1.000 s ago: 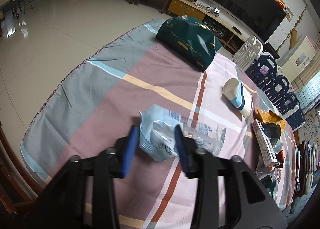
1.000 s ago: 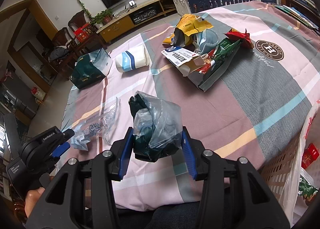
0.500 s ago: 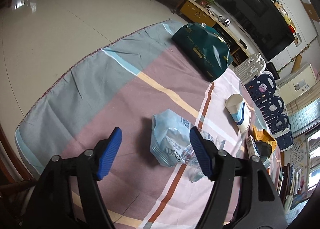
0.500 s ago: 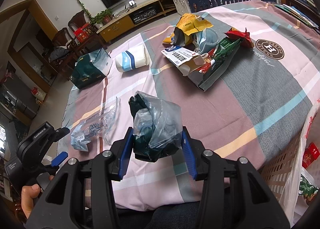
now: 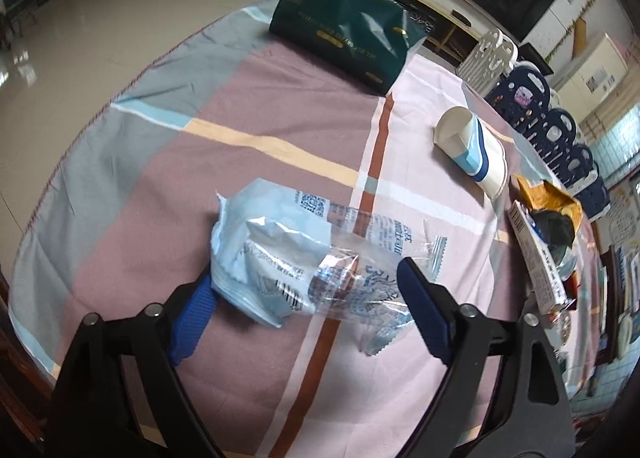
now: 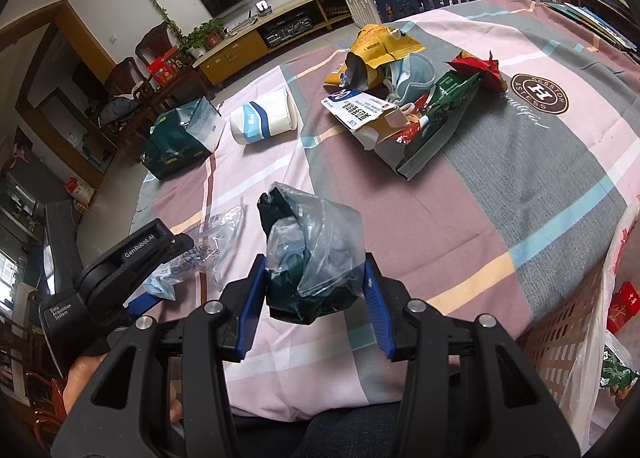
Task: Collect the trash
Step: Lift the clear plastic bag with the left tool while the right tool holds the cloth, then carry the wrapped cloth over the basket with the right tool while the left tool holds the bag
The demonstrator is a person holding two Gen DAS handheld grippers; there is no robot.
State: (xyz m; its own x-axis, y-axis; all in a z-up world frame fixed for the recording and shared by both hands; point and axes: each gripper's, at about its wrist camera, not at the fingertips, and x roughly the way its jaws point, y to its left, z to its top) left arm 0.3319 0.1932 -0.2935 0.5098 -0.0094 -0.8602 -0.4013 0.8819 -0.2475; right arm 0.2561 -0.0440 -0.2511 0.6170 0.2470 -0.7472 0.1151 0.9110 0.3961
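Since half a second ago the left hand-held gripper [image 5: 308,298] has come forward, so its wide-apart blue fingers [image 5: 420,310] now straddle the clear printed wrapper [image 5: 320,254] instead of standing short of it. That wrapper lies on the checked cloth of the surface [image 5: 168,162] near its left edge, crumpled, not yet pinched. The right hand-held gripper [image 6: 314,300] stays clamped on a scrunched clear bag with dark contents [image 6: 316,258], held above the near edge. Farther across lie a dark green pouch [image 5: 348,34], a tipped paper cup [image 5: 472,146] and a heap of snack packets [image 6: 404,98]. At the near right corner stands a basket [image 6: 560,322] lined with a plastic bag.
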